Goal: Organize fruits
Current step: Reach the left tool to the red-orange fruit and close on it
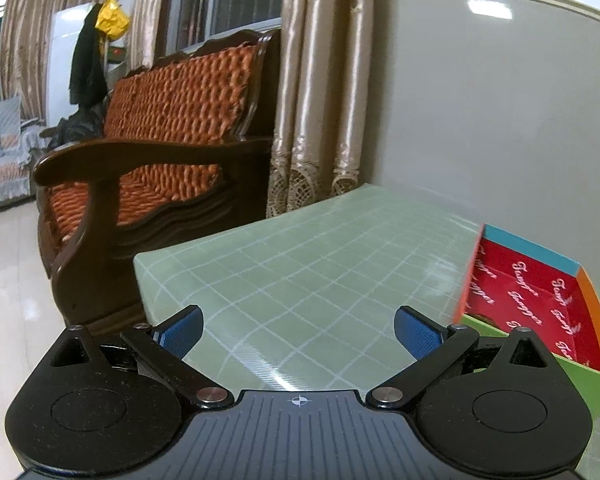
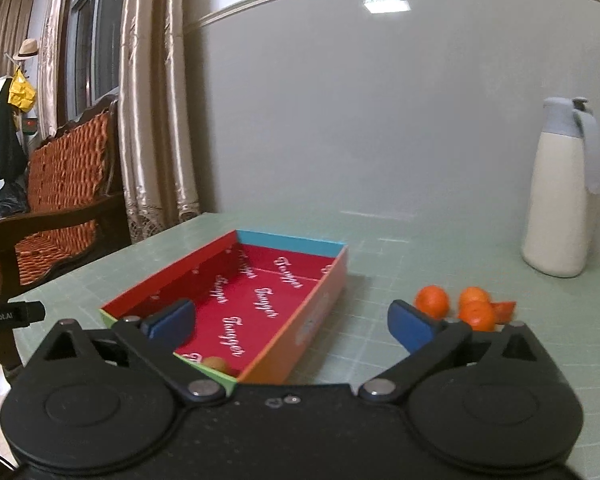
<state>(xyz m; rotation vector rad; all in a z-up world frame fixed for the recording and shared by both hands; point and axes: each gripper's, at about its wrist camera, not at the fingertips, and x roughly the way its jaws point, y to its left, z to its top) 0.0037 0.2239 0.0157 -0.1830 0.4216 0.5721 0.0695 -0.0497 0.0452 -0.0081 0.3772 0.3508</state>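
Note:
A shallow cardboard box (image 2: 324, 280) with a red printed inside lies on the green grid table (image 2: 380, 344). One small brownish fruit (image 2: 216, 363) sits in its near corner. Several small oranges (image 2: 432, 301) lie in a cluster on the table to the right of the box. My right gripper (image 2: 290, 322) is open and empty, held above the near end of the box. My left gripper (image 1: 298, 330) is open and empty over bare table (image 1: 292, 264), with the box (image 1: 540, 304) to its right.
A white jug (image 2: 558, 196) with a grey lid stands at the back right by the wall. A wooden sofa (image 1: 168, 140) with orange cushions stands left of the table, beside curtains (image 1: 320, 92). The table's left edge (image 1: 138, 276) is close to the left gripper.

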